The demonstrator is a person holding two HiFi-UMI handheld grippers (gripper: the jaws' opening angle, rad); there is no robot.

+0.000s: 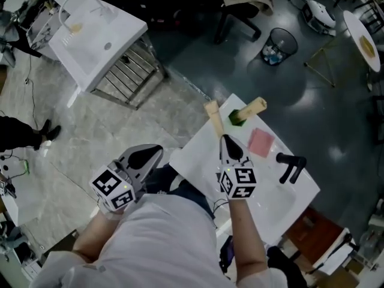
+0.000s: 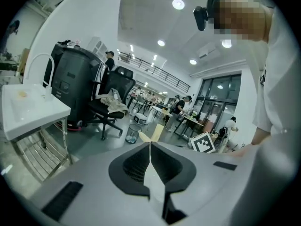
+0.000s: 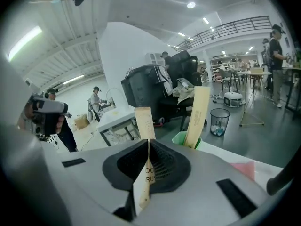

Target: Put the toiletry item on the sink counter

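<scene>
I'd say the placing step is under way: the right hand-held gripper (image 1: 223, 138), clamping the paper-wrapped toiletry packet (image 3: 145, 124), is hovering mid-frame over the white desk (image 1: 270, 185), needing a bare spot and release; the left hand-held gripper (image 1: 157, 150) is pinching nothing.

**A:** Any print we can actually read?

**B:** We get one fragment. On the tan paper wrapper (image 3: 145, 122) in the jaws of the right gripper (image 3: 148, 144), dark letters "OO" sit over "RU". The jaws cover the rest of both words.

**A:** And the second wrapper (image 3: 198, 113) in the green cup (image 3: 180, 138)?

**B:** We see a faint line of print along it, too small to read.

**A:** Markers?

**B:** Black-and-white square codes on the left cube (image 1: 113, 188) and the right cube (image 1: 238, 182). We can't make out any letters or digits on them.
</scene>
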